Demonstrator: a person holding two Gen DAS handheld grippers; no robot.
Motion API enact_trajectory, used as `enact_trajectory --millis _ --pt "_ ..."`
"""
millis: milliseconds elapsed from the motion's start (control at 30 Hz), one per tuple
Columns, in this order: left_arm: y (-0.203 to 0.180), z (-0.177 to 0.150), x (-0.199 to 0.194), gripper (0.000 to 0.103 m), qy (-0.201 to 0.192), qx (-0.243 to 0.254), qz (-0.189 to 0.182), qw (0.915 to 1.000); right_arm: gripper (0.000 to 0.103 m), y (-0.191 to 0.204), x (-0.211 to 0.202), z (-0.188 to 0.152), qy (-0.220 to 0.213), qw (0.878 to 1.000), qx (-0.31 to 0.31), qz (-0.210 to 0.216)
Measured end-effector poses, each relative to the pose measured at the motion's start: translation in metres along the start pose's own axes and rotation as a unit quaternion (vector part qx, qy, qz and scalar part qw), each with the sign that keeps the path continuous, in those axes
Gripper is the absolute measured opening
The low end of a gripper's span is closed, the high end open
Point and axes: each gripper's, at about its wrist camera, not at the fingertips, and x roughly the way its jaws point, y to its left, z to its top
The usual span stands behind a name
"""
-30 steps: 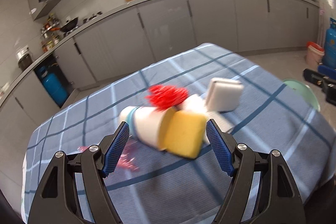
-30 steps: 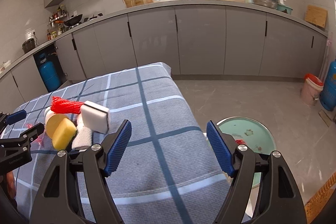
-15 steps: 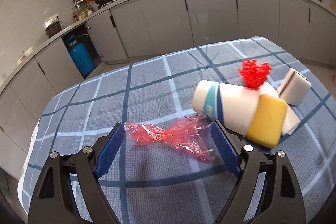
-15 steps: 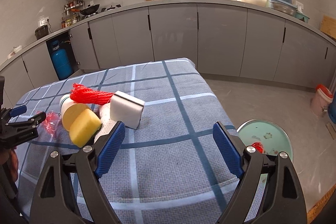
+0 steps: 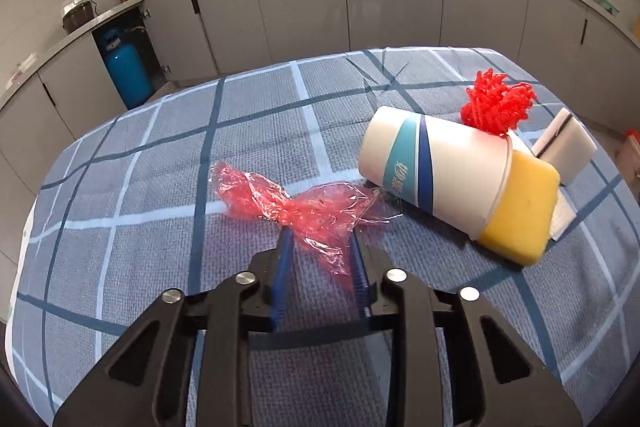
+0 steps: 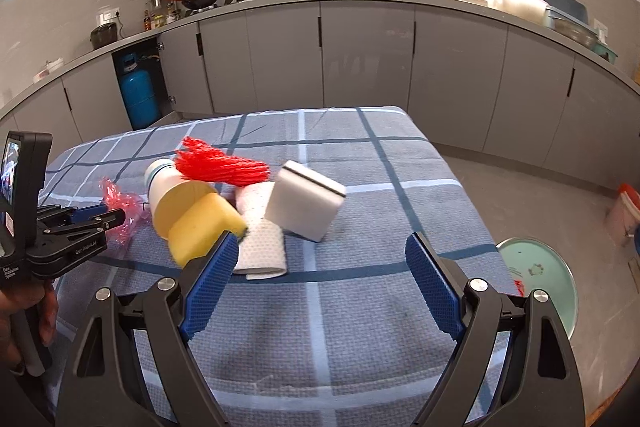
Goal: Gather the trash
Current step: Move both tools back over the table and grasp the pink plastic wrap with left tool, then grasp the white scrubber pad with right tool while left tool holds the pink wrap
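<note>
left fingers point(image 5: 320, 243): just closed, pinching red wrapper point(image 5: 296, 207) | right fingers point(image 6: 320, 275): spread wide, empty

Blue-checked cloth point(image 5: 168, 163); clear red wrapper point(image 5: 296, 207); white cup point(image 5: 432, 167) with teal and navy bands; yellow sponge point(image 5: 520, 211); red netting point(image 5: 496, 103); blue pads point(image 6: 208, 283)

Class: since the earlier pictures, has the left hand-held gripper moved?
Yes. The left hand-held gripper shifted left from the paper cup to the red wrapper, its jaws just closing on it.
</note>
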Motion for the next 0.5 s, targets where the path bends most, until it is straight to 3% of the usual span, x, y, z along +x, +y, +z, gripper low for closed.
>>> enact_trajectory --millis 233,367,400,500 --pt "0.011 0.001 -0.024 0.008 -0.032 0.0 0.009 0.9994 0.085 0.008 0.007 0.009 -0.005 1.0 -0.005 0.0" --pt "0.015 0.008 -0.042 0.007 -0.066 0.007 0.031 0.9973 0.09 0.006 0.015 0.02 -0.012 1.0 0.008 -0.012" --pt "0.016 0.01 -0.043 0.007 -0.069 0.007 0.033 0.997 0.095 0.005 0.018 0.023 -0.014 1.0 0.015 -0.013" --pt "0.017 0.014 -0.042 0.006 -0.073 0.008 0.036 0.9967 0.095 0.004 0.029 0.032 -0.01 0.999 0.031 -0.011"
